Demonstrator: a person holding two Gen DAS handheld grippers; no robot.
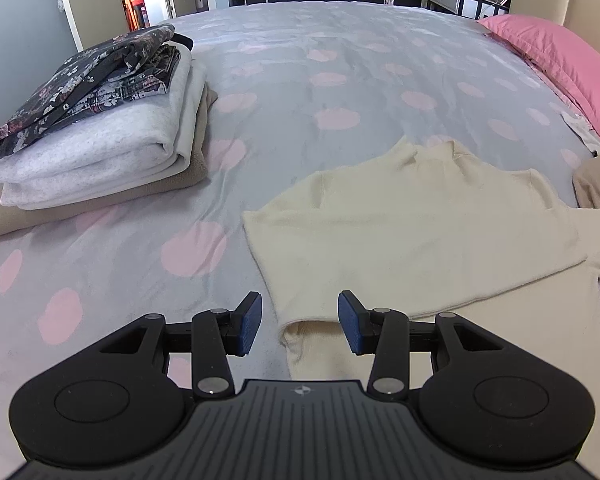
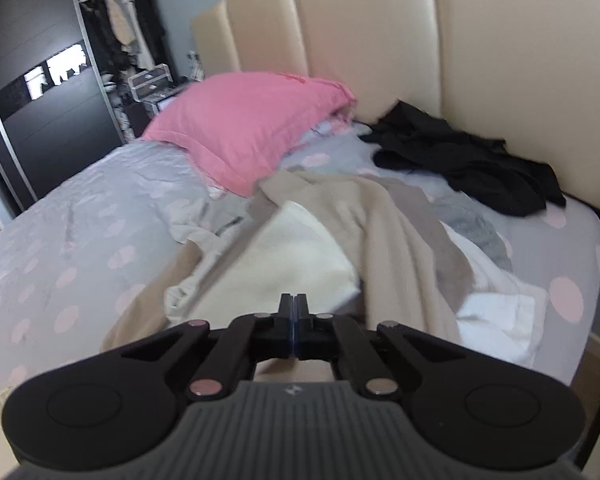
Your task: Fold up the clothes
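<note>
Now folding cream sweater (image 1: 412, 232), flat at 1 o'clock | left gripper (image 1: 300, 322) spread wide over hem | right gripper (image 2: 294, 322) clenched, grasp unclear | pinch hem squarely, lift evenly.

Left tool (image 1: 299, 322) level, fingers spread wide; right tool (image 2: 294, 320) level, fingers pressed together.

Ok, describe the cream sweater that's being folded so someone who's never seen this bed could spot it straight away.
Start at the grey bedspread with pink spots. The cream sweater lies spread flat on its near side, collar pointing away, just ahead of the left gripper, whose jaws stand open over its hem. Unlike the folded stack to its left, it is a single plain pale garment, still unfolded.
</note>
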